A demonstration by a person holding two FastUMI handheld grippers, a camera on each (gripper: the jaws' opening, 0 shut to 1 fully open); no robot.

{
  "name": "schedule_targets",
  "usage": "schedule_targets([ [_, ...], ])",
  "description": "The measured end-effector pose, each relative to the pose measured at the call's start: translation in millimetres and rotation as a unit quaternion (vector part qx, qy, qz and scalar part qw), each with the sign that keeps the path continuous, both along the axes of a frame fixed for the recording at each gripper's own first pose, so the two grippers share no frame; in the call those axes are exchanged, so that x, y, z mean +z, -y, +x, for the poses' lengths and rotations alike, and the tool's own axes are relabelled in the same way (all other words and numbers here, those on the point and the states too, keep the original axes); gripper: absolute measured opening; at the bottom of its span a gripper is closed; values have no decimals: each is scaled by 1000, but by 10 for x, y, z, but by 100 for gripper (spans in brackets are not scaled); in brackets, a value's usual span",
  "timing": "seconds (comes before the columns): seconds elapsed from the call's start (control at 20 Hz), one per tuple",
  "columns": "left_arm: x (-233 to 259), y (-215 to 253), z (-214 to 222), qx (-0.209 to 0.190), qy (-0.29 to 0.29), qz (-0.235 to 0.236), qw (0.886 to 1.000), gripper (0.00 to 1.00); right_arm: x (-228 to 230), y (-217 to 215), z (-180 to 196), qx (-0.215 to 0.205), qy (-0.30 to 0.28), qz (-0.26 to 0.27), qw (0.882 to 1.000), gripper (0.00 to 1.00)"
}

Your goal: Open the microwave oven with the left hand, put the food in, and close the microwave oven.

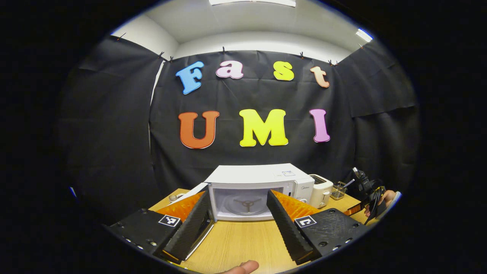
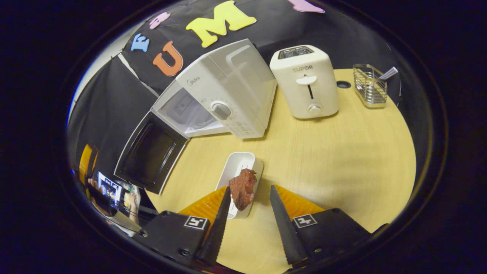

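Food to be picked up; microwave (image 2: 213, 102) door (image 2: 150, 152) open.
Both tongs are spread, empty; the meat (image 2: 242, 188) in its tray (image 2: 239, 169) on the desk (image 2: 335, 160) should be gripped squarely by the right tongs (image 2: 249, 205).

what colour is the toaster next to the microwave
Cream white, best seen in the right gripper view: the toaster stands beside the microwave.

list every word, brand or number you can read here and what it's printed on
"SUPOR": on the front of the toaster, above its lever.
"Midea": on the front of the microwave, above the dial.
Marks around the dial: too small to read.
Sticker on the microwave's top: too blurred to read.
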State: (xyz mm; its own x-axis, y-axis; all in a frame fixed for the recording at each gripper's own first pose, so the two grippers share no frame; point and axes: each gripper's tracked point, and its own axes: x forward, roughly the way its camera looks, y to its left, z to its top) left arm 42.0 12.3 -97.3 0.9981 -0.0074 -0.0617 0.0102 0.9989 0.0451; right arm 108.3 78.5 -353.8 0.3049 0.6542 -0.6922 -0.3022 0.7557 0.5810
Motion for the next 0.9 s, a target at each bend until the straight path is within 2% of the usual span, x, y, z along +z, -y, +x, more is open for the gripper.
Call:
schedule_targets([
  [0.1, -72, -22, -36, 3, -8, -7, 1000, 93, -37, -7, -33, -15, -50, 32, 998, 29],
  [0.2, -87, -12, -68, -2, -12, -15, 1000, 93, -16, 17, -65, -17, -32, 24, 999, 2],
  [0.25, -95, -31, -87, -4, -10, -16, 1000, 93, 41, 38, -80, -15, -13, 14, 1000, 10],
  [0.4, -47, -97, -129, -1, -1, -13, 1000, 93, 247, 79, -107, -16, 47, -31, 998, 10],
  [0.6, -47, -167, -226, -6, 7, -20, 1000, 93, 555, 12, -260, -21, 116, -72, 990, 9],
  [0.75, -45, -288, -320, 0, 14, -18, 1000, 93, 763, -18, -286, -40, 201, -136, 969, 9],
  [0.9, -89, -437, -393, 11, 14, -13, 1000, 93, 1018, -211, -353, -56, 273, -172, 945, 10],
])
